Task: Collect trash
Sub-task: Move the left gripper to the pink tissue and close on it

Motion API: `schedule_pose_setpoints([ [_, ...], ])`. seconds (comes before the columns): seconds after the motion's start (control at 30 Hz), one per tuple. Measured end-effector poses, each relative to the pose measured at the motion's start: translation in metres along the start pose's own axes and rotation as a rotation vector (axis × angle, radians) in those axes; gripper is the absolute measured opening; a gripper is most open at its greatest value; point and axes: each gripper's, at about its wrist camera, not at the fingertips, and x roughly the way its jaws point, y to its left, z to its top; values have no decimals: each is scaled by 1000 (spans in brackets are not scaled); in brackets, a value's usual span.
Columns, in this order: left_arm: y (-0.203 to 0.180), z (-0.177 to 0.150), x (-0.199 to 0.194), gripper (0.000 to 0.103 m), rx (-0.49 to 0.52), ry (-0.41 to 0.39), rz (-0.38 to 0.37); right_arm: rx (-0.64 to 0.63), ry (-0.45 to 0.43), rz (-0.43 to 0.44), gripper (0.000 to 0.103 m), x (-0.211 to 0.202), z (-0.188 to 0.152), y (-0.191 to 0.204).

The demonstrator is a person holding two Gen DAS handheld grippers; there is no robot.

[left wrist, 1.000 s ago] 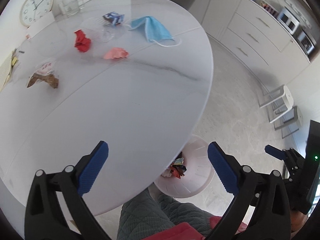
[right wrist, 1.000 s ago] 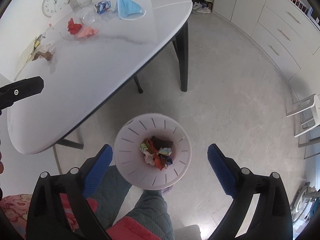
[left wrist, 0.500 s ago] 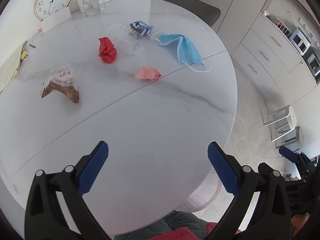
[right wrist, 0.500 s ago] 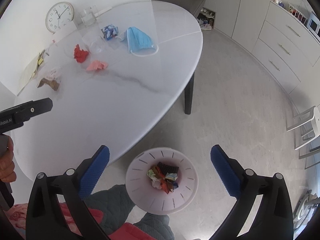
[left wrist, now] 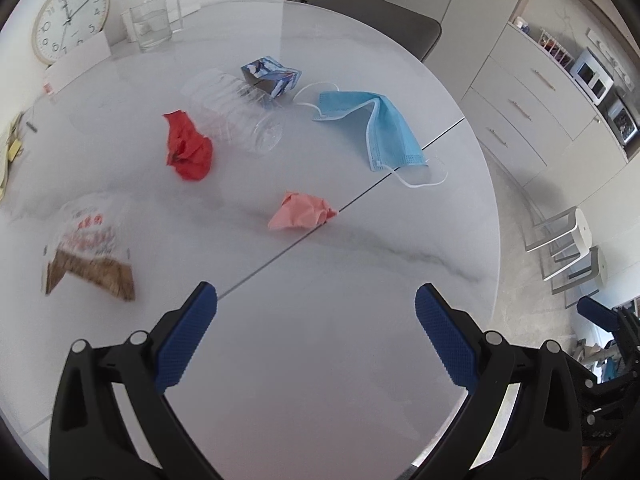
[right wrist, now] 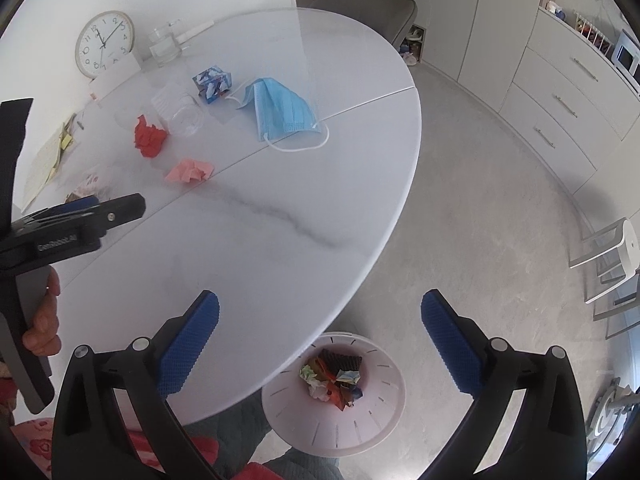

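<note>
Trash lies on the white oval table (left wrist: pixel 320 360): a pink paper wad (left wrist: pixel 302 211), a red paper wad (left wrist: pixel 188 146), a blue face mask (left wrist: pixel 376 128), a clear plastic cup on its side (left wrist: pixel 236 114), a small printed carton (left wrist: pixel 270 76) and a snack wrapper (left wrist: pixel 88 252). My left gripper (left wrist: pixel 316 312) hovers open and empty over the table, short of the pink wad. My right gripper (right wrist: pixel 320 320) is open and empty above the table's near edge. Below it on the floor stands a pink bin (right wrist: pixel 372 432) holding crumpled trash (right wrist: pixel 334 376).
A wall clock (left wrist: pixel 70 18) and a glass pitcher (left wrist: pixel 154 22) stand at the table's far end, with papers (right wrist: pixel 44 160) at its left edge. A grey chair (left wrist: pixel 376 16) sits behind the table. White drawers (right wrist: pixel 568 100) and step stools (right wrist: pixel 612 256) line the right. A person's knees are beneath the grippers.
Both grippers have moved forward from the bin over the table. The trash on the table now looks closer, and the bin has slid down toward the lower edge of the right view.
</note>
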Motion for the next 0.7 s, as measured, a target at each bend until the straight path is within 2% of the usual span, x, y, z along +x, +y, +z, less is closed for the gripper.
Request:
schedule_pose_setpoints([
  [0.13,1,16,25,95,22,15,-7,10,13,-24,100,14,17,0],
  [0.23,3,28,46,90,27,30,-2,12,13,-37,100,22,33,0],
  [0.37,9,40,74,79,-3,68,-10,11,11,-51,100,33,56,-1],
  [0.5,7,43,95,72,10,97,6,20,4,-45,100,44,78,-3],
  [0.57,3,45,97,69,35,76,34,15,4,-42,100,49,84,-2],
  [0.63,-1,48,100,62,59,68,36,9,7,-35,100,55,91,-1],
  [0.7,-4,51,101,50,70,62,44,5,9,-22,100,61,97,0],
])
